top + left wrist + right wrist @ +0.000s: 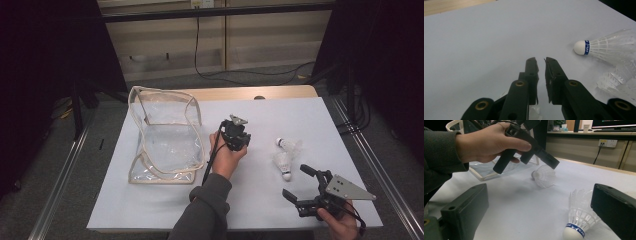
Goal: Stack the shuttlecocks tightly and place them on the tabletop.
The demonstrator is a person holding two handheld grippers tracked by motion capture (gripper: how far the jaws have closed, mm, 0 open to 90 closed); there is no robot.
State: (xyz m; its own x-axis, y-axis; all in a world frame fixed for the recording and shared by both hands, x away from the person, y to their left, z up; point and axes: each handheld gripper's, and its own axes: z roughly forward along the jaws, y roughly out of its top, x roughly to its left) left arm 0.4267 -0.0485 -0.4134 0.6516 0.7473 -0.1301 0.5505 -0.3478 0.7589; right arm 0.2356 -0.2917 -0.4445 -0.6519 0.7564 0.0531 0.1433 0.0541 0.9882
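Clear bag (pixel 167 137) stands open on table's (pixel 165 205) left. Your left gripper (pixel 541 60) nearly closed, pinching shuttlecock (pixel 545 175) skirt; thin feathers could slip out. Right gripper (pixel 295 180) wide open, empty, near two shuttlecocks (pixel 285 155); careless sweep could knock them.

White table (pixel 165 200), dark floor (pixel 45 150), black cable (pixel 210 75), wall socket (pixel 609 143)

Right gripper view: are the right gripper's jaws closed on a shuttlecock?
No. The right gripper has its jaws standing wide apart, and the shuttlecock lies on the table between them, unpressed.
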